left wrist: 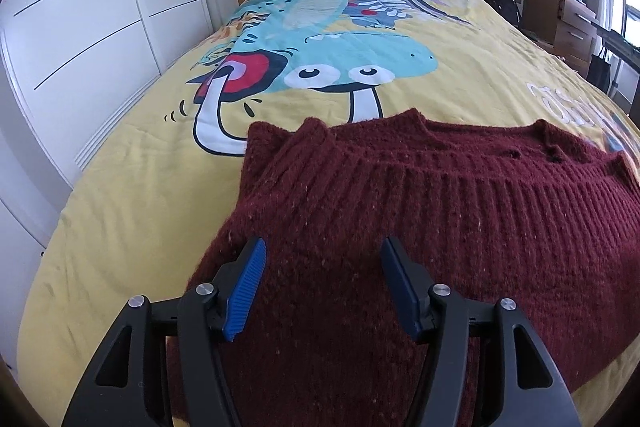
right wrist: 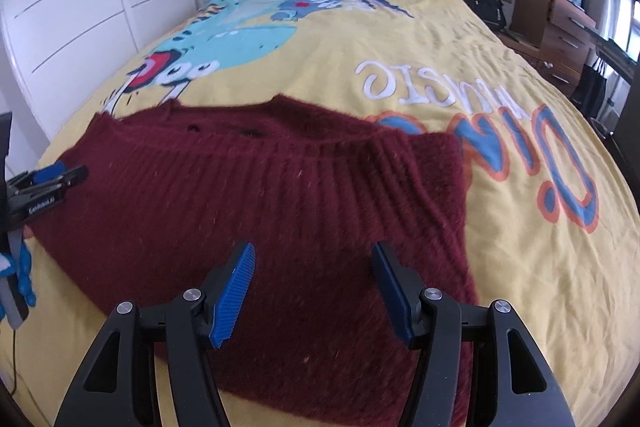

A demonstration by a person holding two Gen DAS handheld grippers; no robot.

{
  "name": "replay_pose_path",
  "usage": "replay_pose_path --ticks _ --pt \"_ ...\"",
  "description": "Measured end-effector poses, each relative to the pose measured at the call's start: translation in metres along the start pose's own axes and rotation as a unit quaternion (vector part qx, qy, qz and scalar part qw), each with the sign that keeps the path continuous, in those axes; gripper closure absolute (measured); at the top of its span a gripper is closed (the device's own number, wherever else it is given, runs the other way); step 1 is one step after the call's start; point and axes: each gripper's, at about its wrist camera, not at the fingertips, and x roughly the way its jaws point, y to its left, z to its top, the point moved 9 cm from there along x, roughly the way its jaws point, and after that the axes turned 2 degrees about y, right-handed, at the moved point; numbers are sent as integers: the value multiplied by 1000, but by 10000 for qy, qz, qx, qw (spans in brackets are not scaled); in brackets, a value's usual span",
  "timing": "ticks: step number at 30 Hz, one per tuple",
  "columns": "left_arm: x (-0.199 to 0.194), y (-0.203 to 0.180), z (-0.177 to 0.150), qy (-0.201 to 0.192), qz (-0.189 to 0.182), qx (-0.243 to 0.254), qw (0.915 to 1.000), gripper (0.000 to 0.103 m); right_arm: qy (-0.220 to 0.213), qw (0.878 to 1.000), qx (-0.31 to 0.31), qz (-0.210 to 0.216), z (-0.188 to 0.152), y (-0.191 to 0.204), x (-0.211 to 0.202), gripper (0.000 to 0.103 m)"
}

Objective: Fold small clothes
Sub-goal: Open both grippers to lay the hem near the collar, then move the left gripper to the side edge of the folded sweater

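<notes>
2 grippers hovered over a maroon knitted sweater (left wrist: 400, 227) spread on the yellow bedspread (left wrist: 132, 195). The left gripper (left wrist: 322, 259) had its jaws apart above the knit, as did the right gripper (right wrist: 312, 259). At 2 o'clock in the right view, upside-down white lettering (right wrist: 424, 83) seemed to read "MUSIC".

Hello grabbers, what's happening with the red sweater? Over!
Left gripper open, right gripper open, both over the sweater, empty. Sweater lies partly folded on the yellow bedspread. Nothing in the way.
</notes>
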Motion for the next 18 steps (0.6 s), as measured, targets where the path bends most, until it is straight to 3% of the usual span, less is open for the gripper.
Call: replay_pose_path --ticks 18 --pt "-12 5 -20 291 140 38 9995 43 146 9989 410 -157 -26 -29 -22 40"
